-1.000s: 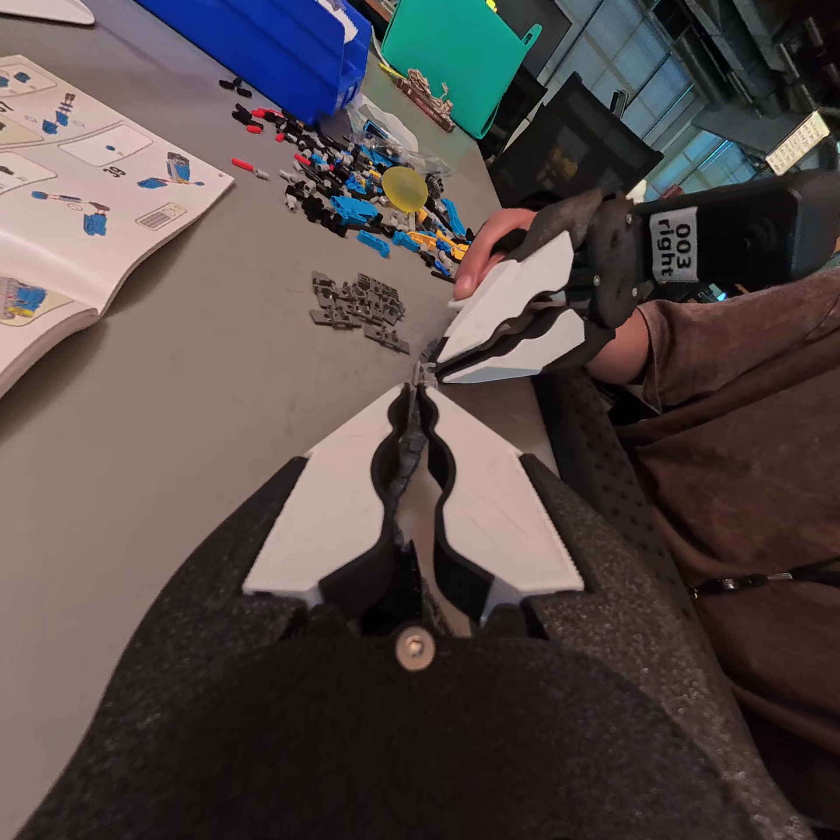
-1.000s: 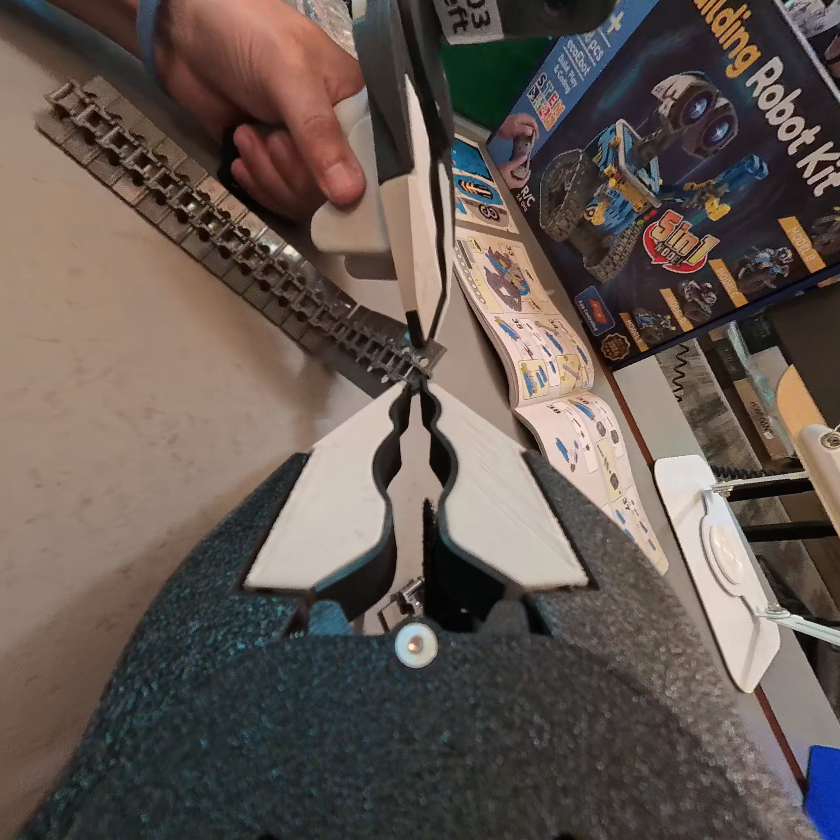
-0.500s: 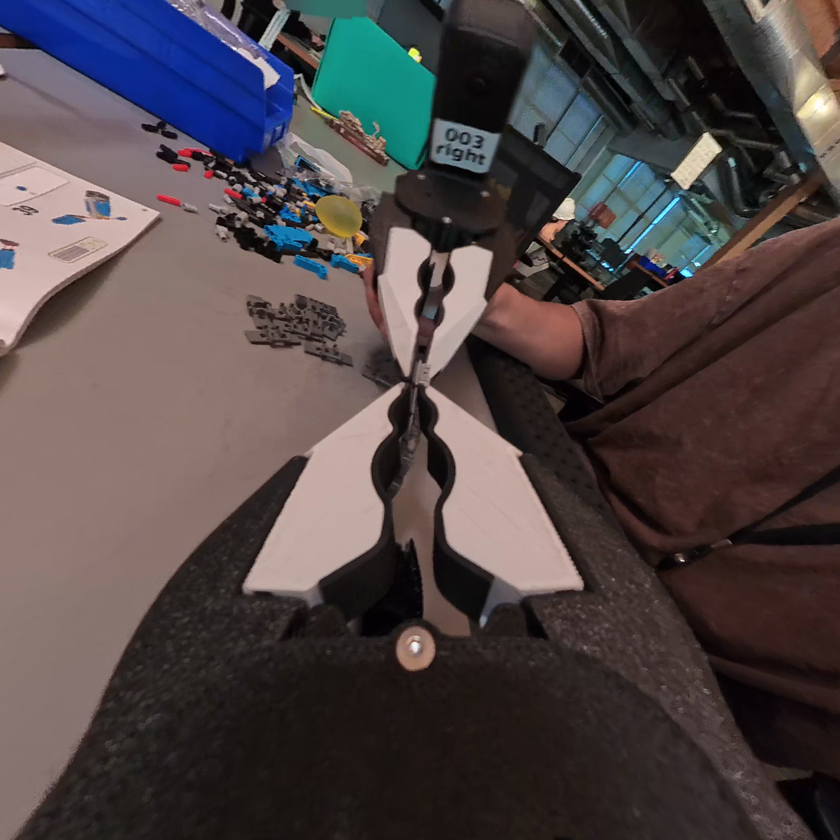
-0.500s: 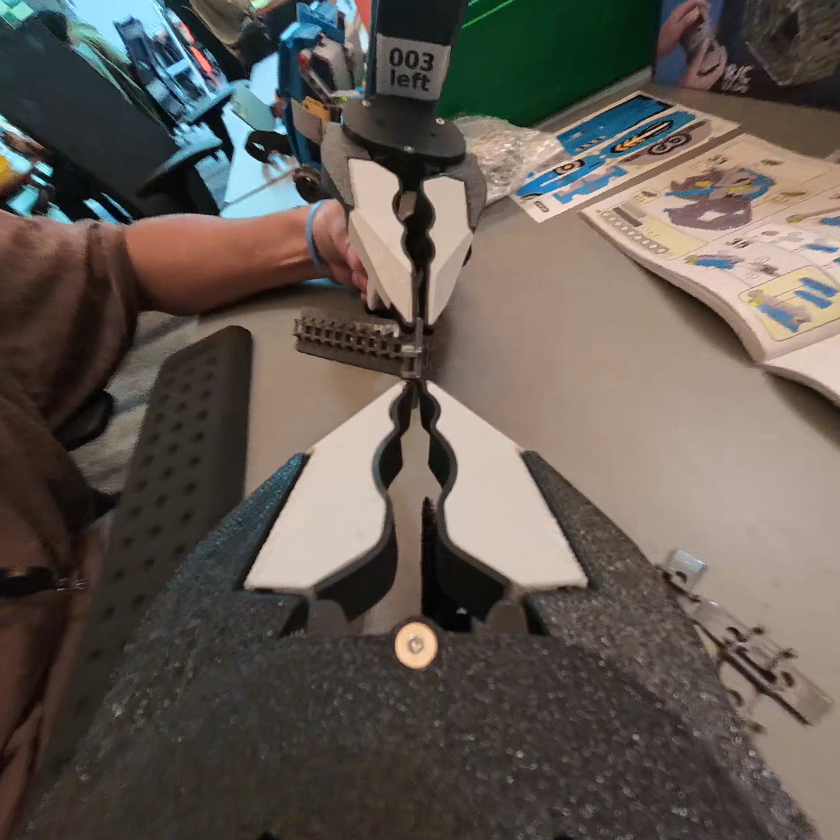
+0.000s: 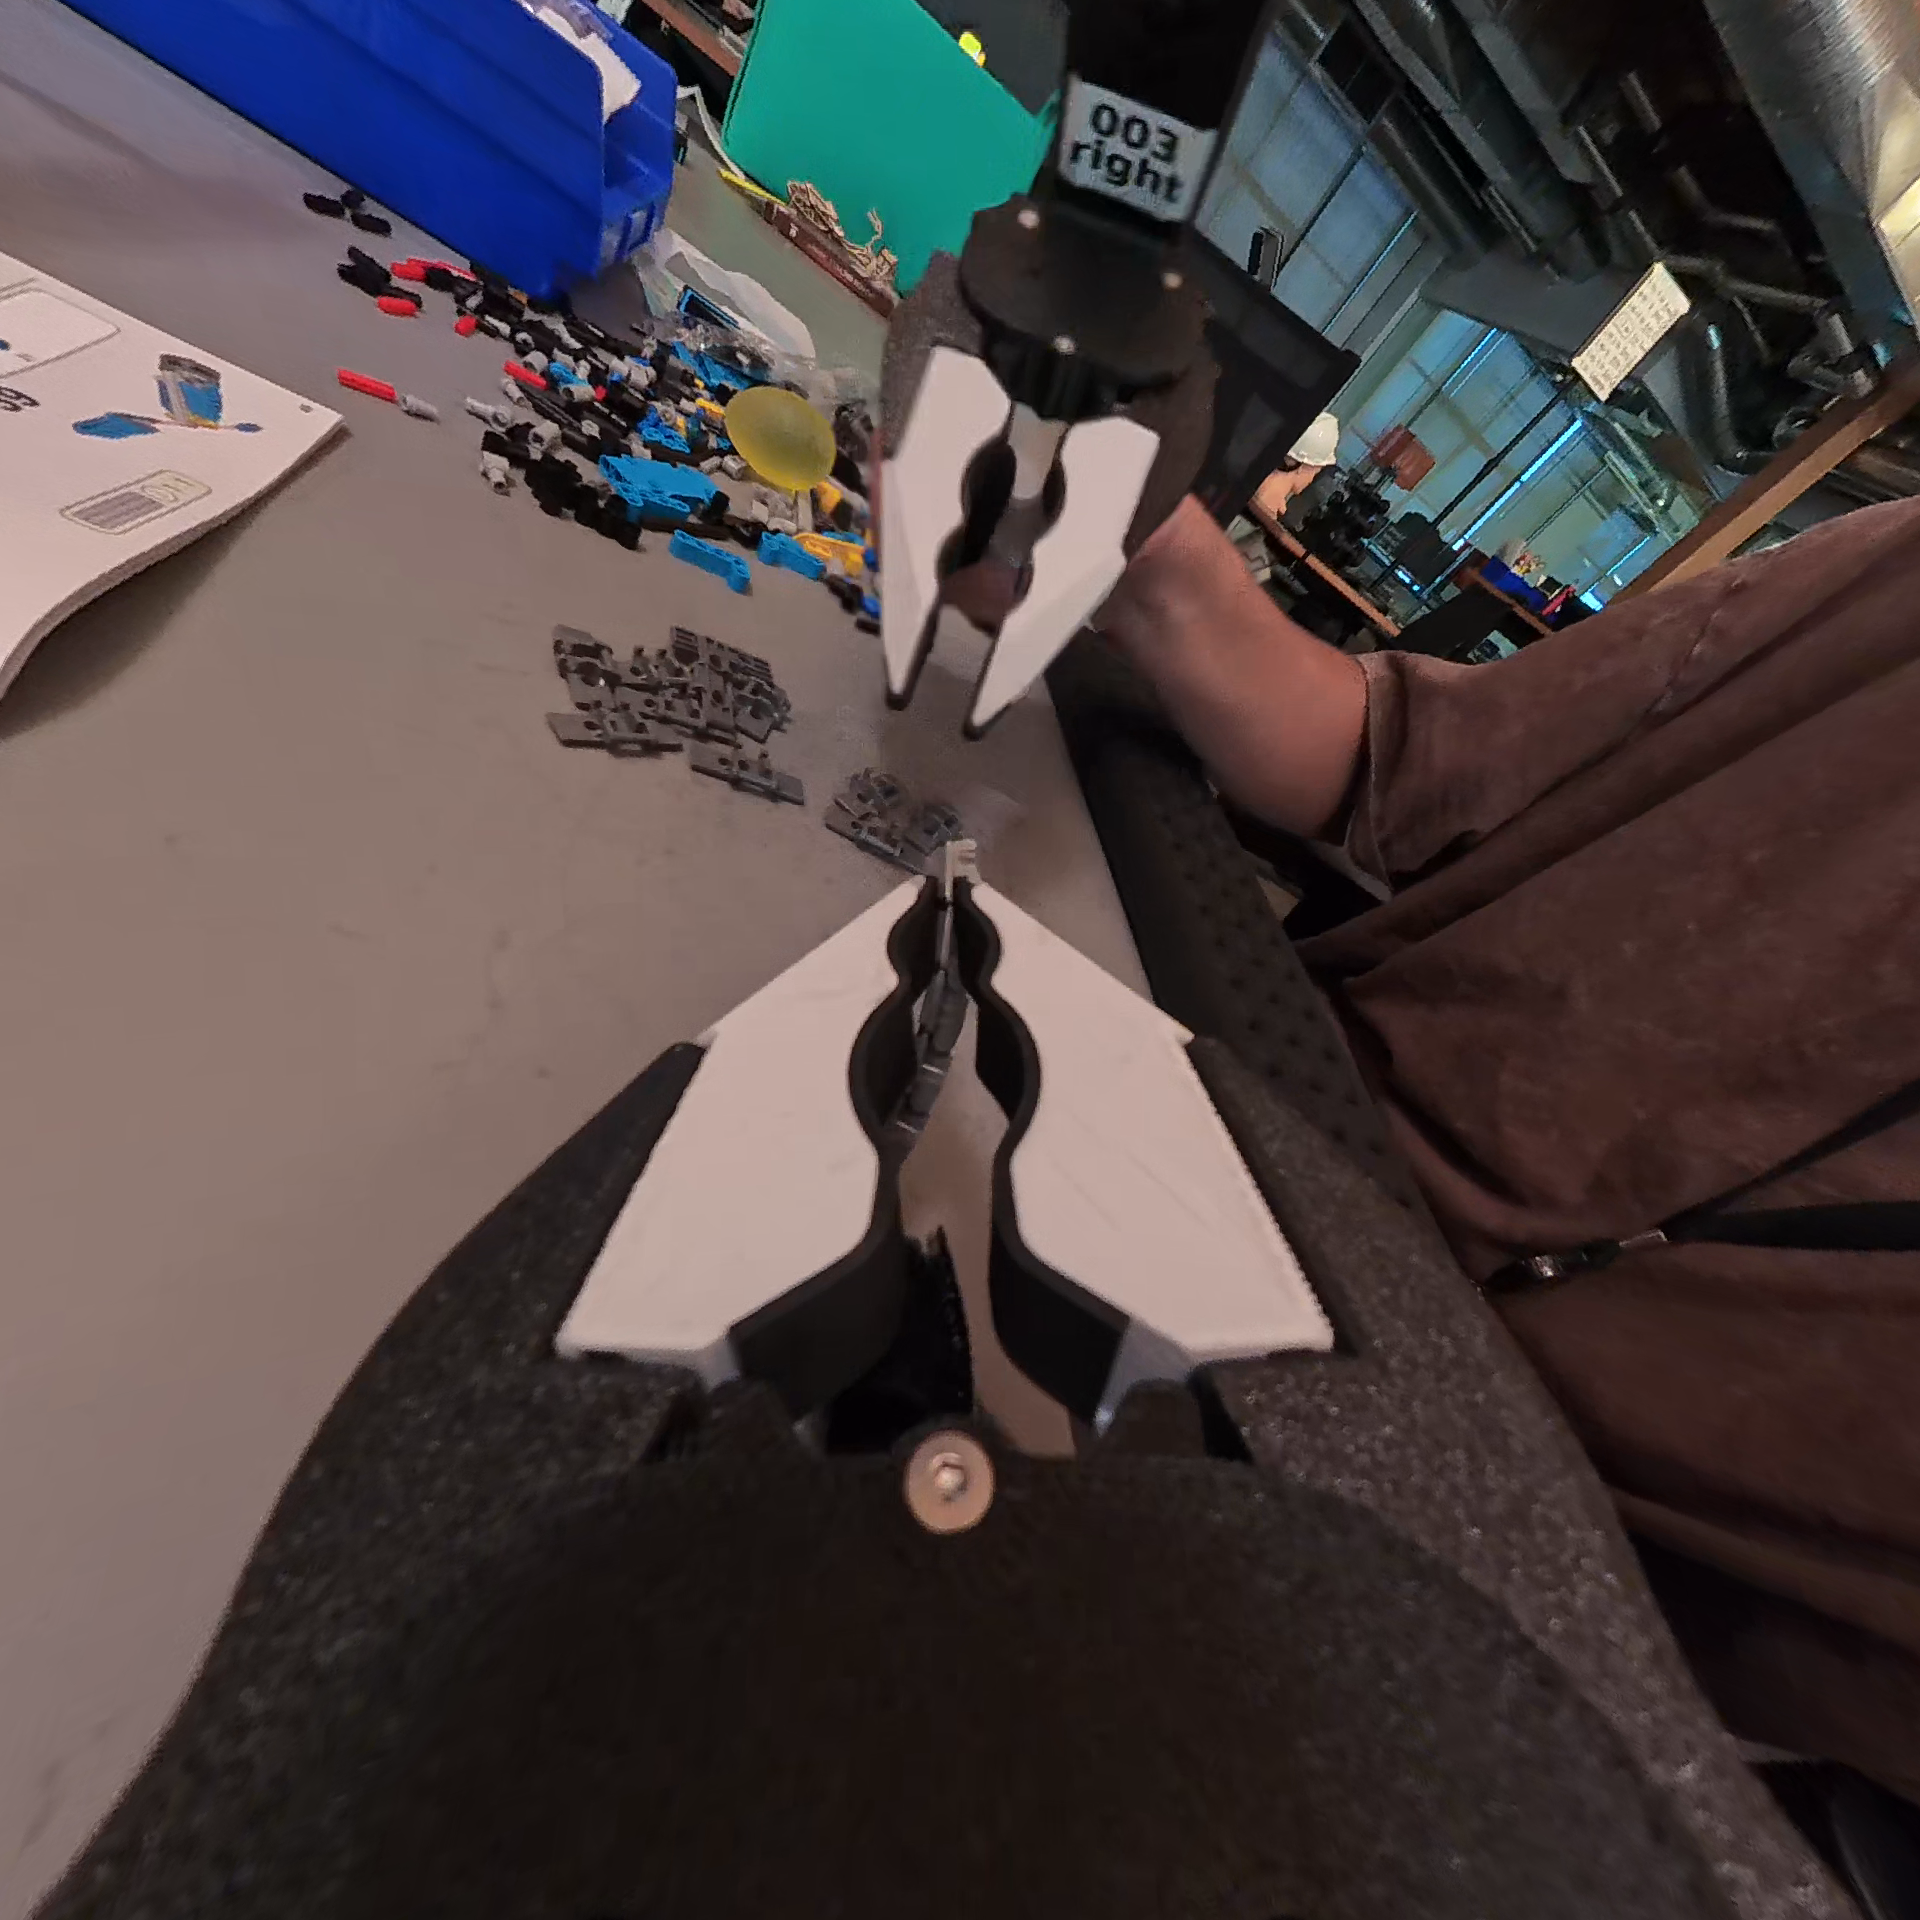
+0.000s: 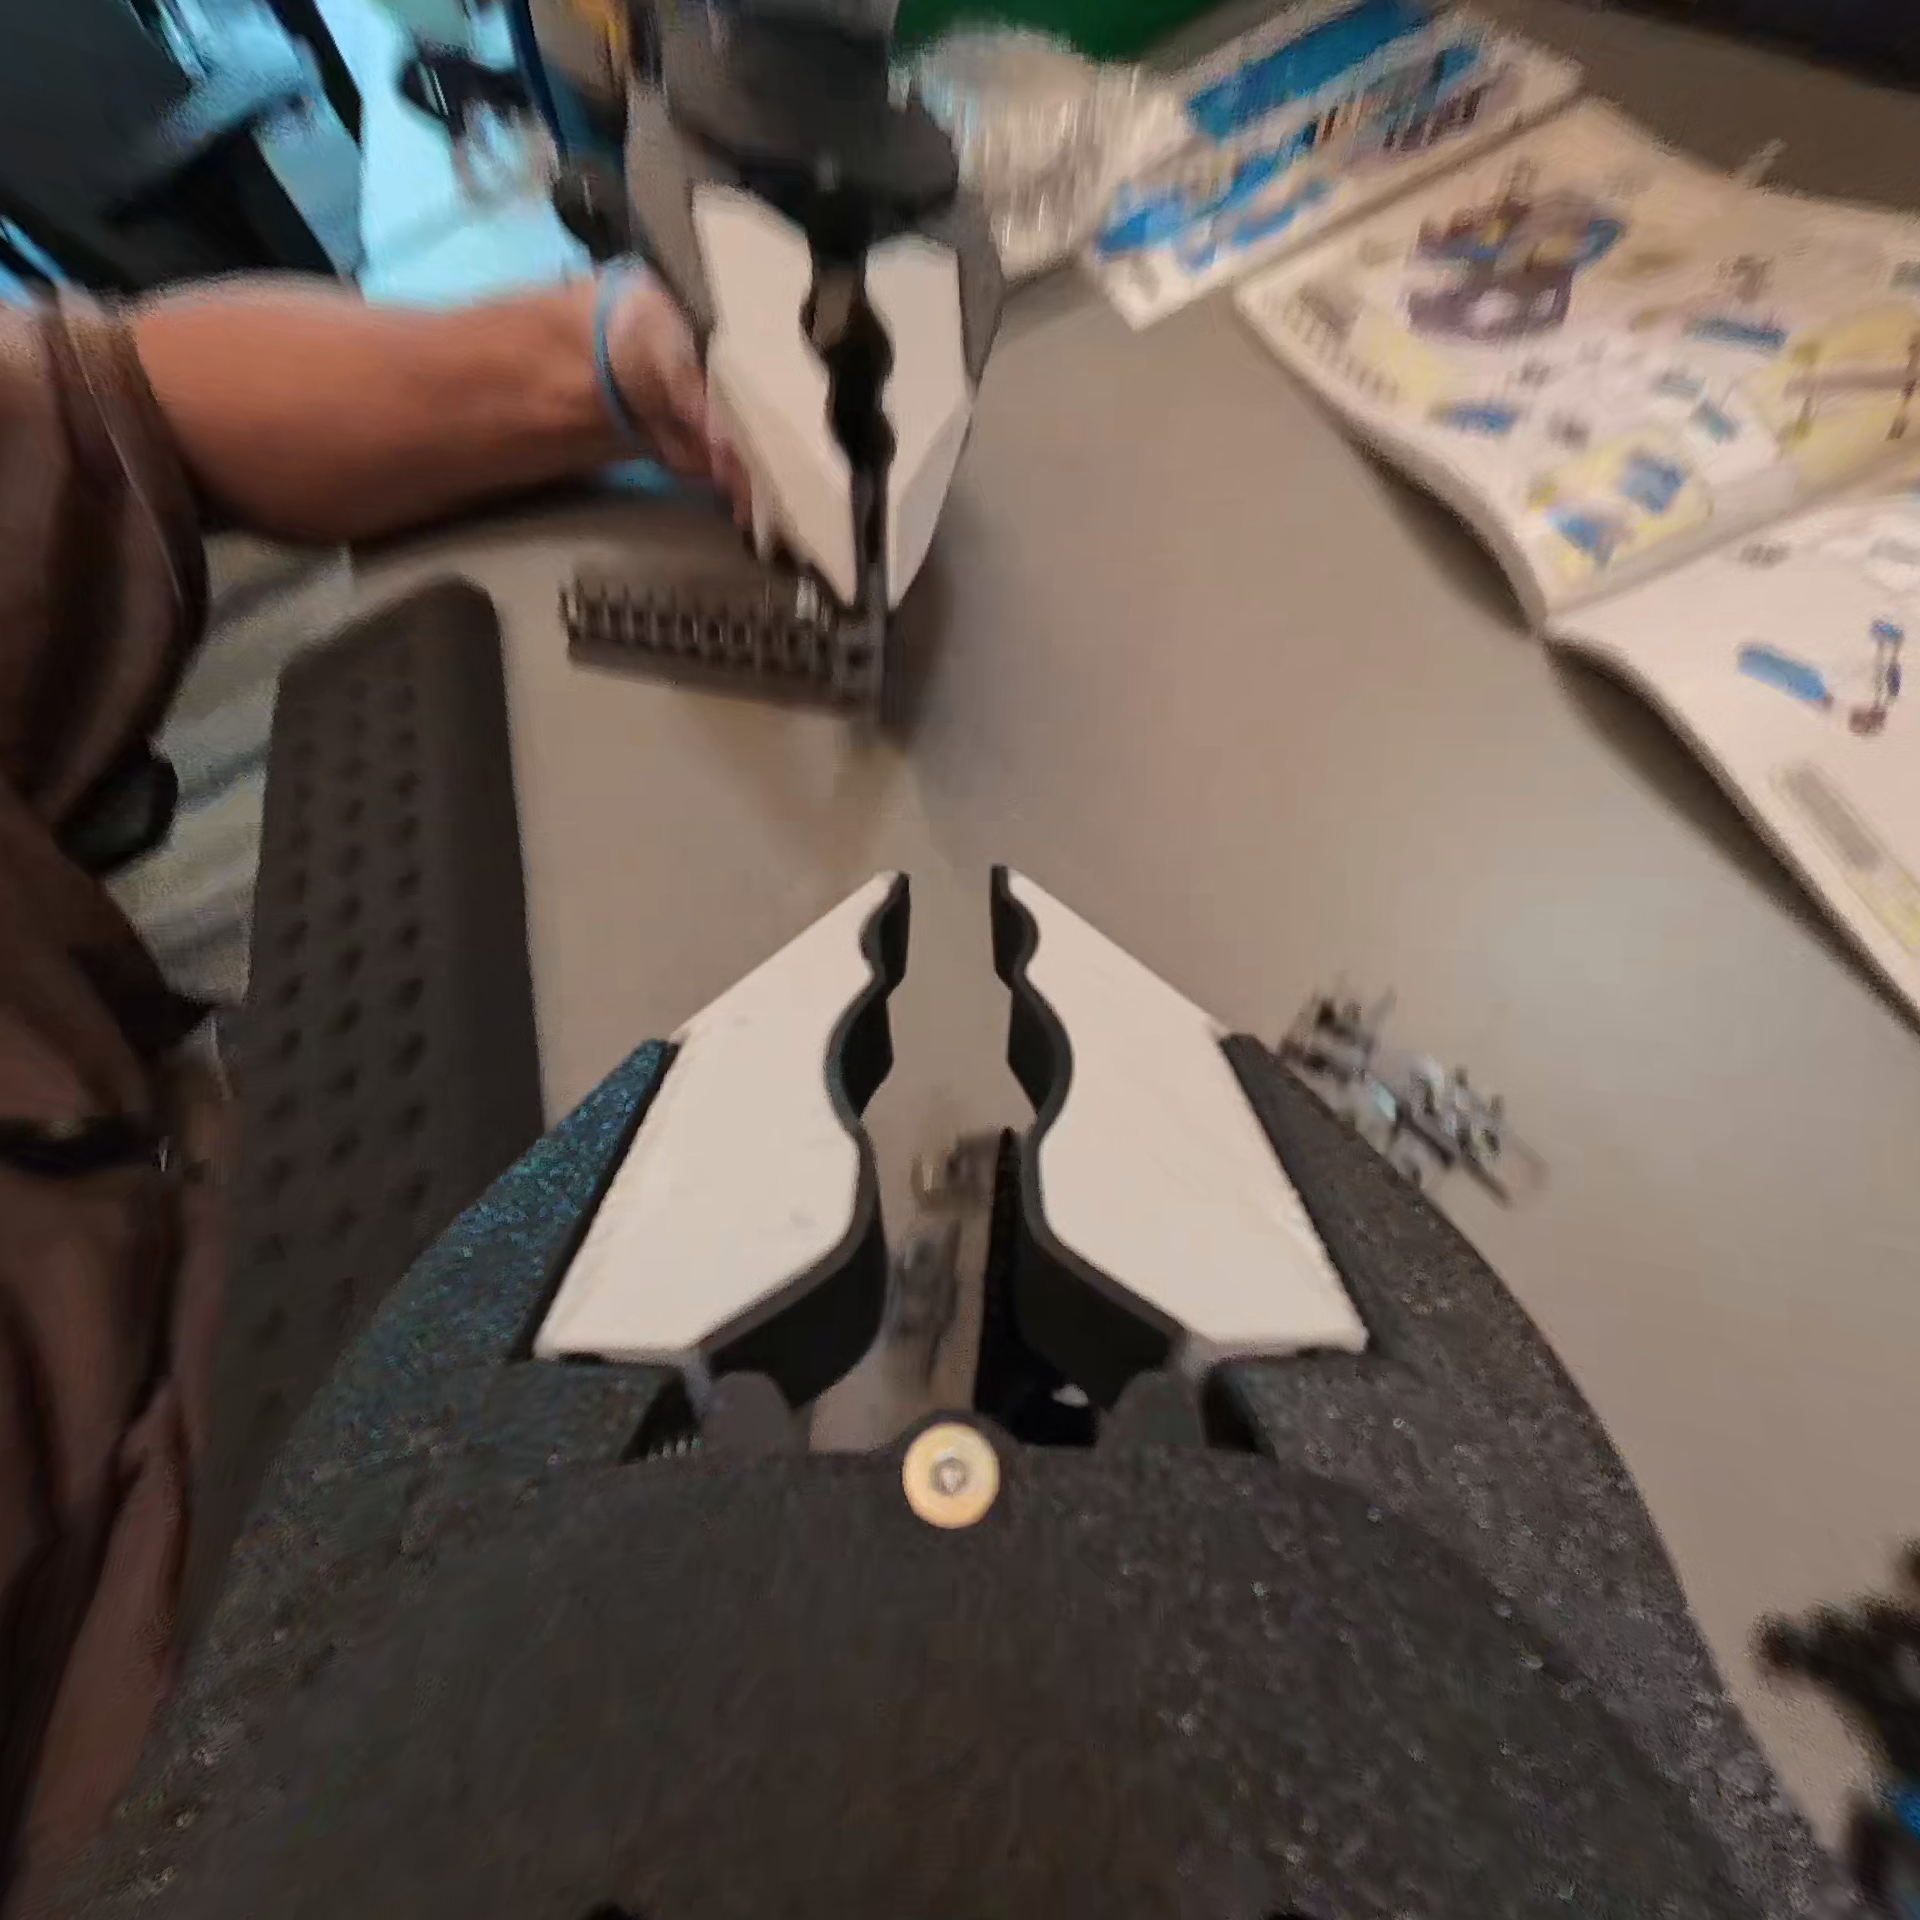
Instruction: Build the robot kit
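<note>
Left gripper low over the grey table, fingers pinched on the end of a grey track strip; right gripper facing it, tilted down, fingers narrowly parted, empty; loose grey links beyond the strip

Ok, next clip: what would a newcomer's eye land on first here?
Probably the left gripper, shut on a grey toy track strip whose far end rests on the table. Facing it, the right gripper hangs open and empty. Beyond lie a heap of small building pieces and an open instruction booklet.
</note>
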Demonstrator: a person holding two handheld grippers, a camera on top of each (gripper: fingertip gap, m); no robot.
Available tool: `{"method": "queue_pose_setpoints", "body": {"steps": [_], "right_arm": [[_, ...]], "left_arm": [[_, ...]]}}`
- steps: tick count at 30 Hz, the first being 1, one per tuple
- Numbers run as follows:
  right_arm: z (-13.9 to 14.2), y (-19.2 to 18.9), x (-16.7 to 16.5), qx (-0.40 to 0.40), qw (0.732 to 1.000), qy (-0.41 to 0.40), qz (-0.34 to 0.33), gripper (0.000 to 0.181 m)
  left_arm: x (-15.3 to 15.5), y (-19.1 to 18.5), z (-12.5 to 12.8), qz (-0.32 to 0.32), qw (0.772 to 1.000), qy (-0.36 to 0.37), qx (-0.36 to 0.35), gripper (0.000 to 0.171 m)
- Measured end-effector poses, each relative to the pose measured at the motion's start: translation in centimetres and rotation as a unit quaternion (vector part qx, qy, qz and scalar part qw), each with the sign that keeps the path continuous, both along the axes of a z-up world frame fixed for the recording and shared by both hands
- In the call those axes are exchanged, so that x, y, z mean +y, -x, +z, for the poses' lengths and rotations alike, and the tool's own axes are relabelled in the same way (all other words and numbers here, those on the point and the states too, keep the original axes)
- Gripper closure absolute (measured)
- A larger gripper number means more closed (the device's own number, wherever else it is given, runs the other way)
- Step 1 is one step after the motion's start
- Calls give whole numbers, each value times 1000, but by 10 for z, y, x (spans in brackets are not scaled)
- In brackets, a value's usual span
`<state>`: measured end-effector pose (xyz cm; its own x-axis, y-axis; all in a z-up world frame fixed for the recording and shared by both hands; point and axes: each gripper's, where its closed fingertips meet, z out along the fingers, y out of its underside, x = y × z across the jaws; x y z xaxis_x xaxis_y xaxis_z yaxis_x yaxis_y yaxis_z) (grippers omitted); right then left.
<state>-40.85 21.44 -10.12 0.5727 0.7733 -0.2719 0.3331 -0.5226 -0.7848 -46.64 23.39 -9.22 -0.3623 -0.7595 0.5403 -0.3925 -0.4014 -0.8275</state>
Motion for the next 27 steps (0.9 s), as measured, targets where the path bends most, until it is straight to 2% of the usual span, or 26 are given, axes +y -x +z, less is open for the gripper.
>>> {"method": "queue_pose_setpoints", "body": {"steps": [2, 4, 6, 10, 14, 15, 17, 20, 24, 27], "right_arm": [[-16, -16, -21, -84, 996, 22, 11, 160], [-32, -24, -31, -149, 989, -4, 9, 160], [-43, -22, -33, -175, 983, -41, 18, 160], [-67, -27, -39, -213, 976, -13, 49, 157], [-67, -24, -34, -208, 976, -16, 62, 160], [-66, -23, -32, -214, 974, -15, 68, 166], [-62, -22, -24, -250, 964, -55, 74, 171], [-33, 7, -16, -247, 954, -145, 89, 171], [-20, 26, -5, -346, 899, -249, 101, 171], [-29, 32, -2, -386, 878, -262, 110, 171]], "left_arm": [[0, 0, 0, 0, 1000, 2, 2, 170], [-1, 0, -1, -4, 1000, 7, 4, 169], [-2, 0, -1, -8, 1000, 9, 6, 169], [-3, -4, -9, -1, 999, 9, 34, 170], [-17, -7, -24, -12, 996, -7, 84, 169], [-20, -8, -28, -15, 995, -10, 97, 169], [-21, -9, -34, -14, 993, -16, 115, 169], [-18, -11, -37, -7, 992, -5, 129, 169], [-15, -13, -43, 2, 989, 1, 149, 170], [-14, -14, -48, 8, 987, -3, 163, 170]]}}
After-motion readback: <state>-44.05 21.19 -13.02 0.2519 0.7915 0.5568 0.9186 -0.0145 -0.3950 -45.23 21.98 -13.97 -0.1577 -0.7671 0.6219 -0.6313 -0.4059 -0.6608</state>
